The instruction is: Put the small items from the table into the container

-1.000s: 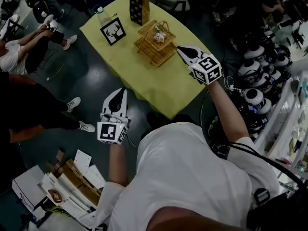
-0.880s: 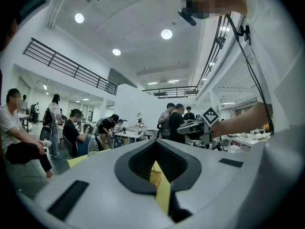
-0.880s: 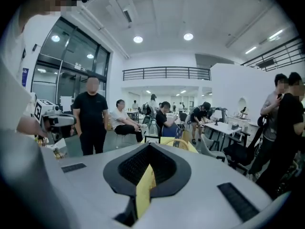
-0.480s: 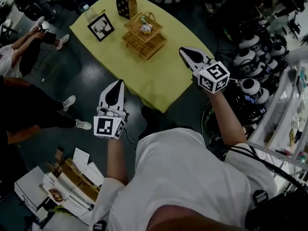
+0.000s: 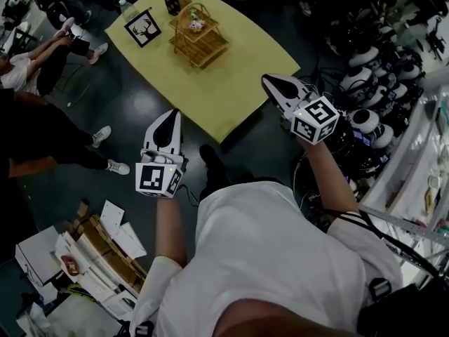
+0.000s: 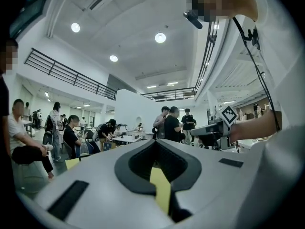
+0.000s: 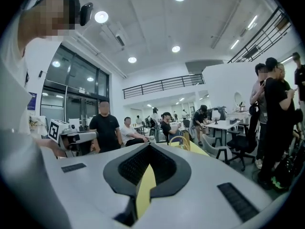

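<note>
Here the left gripper point(image 5: 170, 114) and right gripper point(image 5: 268, 81), both with jaws closed on nothing, are held near the table's point(image 5: 238, 76) near edge. The basket point(image 5: 200, 42) stands at its far end, with a small white item point(image 5: 194, 24) in the top tier.

Head view dim, underexposed. Gripper views brighter, round ceiling lamps point(image 6: 160, 37) glaring; fisheye bending, dark corners; foreground soft.
</note>
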`<state>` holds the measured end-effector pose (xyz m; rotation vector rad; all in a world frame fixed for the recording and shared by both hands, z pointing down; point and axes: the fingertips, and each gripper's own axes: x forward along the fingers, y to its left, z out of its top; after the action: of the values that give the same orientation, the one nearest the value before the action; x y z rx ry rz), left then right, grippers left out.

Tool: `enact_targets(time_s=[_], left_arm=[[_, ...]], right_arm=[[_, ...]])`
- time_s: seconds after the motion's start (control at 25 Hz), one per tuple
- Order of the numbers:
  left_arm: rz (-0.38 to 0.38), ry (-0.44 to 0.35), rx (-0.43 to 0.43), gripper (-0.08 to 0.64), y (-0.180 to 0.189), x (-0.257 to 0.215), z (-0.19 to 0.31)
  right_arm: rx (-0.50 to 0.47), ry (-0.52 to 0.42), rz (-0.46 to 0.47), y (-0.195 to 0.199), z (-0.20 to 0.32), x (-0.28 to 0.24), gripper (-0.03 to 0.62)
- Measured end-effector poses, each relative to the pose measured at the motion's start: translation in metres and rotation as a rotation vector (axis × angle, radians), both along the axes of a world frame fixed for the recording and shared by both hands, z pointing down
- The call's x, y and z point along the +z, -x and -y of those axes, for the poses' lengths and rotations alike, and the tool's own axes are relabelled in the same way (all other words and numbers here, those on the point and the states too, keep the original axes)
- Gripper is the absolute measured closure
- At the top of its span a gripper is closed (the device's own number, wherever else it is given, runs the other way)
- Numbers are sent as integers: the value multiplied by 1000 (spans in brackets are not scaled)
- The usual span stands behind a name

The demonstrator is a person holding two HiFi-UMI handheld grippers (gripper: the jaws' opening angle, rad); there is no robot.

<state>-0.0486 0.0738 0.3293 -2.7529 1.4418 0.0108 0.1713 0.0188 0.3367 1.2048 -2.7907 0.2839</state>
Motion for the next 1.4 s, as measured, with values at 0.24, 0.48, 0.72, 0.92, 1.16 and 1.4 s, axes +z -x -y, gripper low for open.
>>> enact_targets(time_s=[0.24,0.48,0.72,0.92,1.16,1.4], left_arm=[[-6,-26,-38,552,-13,-20,-62],[-18,-29,-55,552,-7,-38,-98],[-35,-25,-32,552,14,-56,-115],[-41,-31,6,552,29,-62,-130],[-57,-38,46,552,45,-65,-140],[-63,-45,80,552,43,-64,-144]], right_arm=[[-65,-13,12,-1,-52,-10,577],[-97,-18,53,14,-90,-21,577],[-79,-39,88,39,-118,-42,577],[-59,-69,90,59,-142,-53,577],[-36,-78,100,81,-154,-59,577],[-15,-59,134,88,-157,-60,577]])
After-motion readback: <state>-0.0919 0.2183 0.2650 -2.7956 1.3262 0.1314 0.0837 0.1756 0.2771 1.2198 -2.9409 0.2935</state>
